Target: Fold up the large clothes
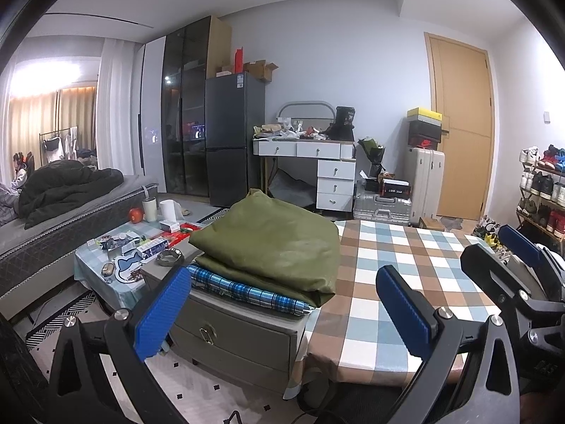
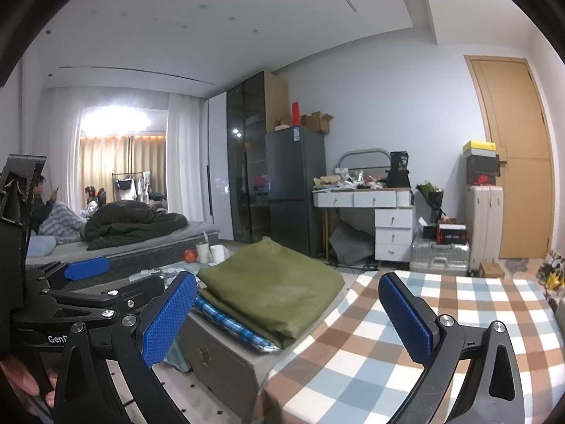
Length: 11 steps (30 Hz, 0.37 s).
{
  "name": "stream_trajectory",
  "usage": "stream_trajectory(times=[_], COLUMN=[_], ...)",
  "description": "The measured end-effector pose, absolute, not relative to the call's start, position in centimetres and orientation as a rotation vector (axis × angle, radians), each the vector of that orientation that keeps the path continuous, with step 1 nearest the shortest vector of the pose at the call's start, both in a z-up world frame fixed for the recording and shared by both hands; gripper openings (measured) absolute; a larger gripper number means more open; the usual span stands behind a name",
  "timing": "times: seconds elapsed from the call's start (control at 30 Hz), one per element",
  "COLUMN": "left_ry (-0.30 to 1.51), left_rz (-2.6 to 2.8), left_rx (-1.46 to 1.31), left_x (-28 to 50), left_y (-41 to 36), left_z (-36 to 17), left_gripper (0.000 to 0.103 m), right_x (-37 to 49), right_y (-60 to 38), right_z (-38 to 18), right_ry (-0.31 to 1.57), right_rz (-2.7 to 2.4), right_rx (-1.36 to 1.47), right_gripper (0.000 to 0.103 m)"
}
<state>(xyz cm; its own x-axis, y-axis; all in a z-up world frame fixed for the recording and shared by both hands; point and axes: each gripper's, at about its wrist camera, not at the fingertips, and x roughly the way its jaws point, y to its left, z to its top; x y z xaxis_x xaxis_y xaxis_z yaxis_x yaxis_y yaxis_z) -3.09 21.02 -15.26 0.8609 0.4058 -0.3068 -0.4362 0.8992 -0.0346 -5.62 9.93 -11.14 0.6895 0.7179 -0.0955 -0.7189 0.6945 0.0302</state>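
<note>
Left gripper (image 1: 282,314): wide open, empty, held off the table (image 1: 406,282).
Right gripper (image 2: 289,321): wide open, empty.
Green garment (image 1: 272,243): folded, stacked left on plaid cloth (image 1: 247,291), presumably finished pile.

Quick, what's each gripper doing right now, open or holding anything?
Left gripper: open, holding nothing.
Right gripper: open, holding nothing.

Black-framed gripper (image 1: 282,311), blue dimpled pads (image 1: 160,312), silver screws

left wrist: faces bedroom over table | right wrist: alongside, same way | shared: folded clothes (image 1: 272,243)
</note>
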Motion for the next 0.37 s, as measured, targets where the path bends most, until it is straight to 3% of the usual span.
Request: stream_trajectory(times=[0.37], left_ry=[0.288], left_rz=[0.442], left_rx=[-0.088], left_x=[-2.92], left_y=[20.83], left_z=[-15.32], left_gripper=[0.102], right_x=[-5.61], right_y=[10.23], right_z=[-11.24], right_ry=[0.112], right_rz=[0.792], right_rx=[-0.004], right_gripper=[0.103])
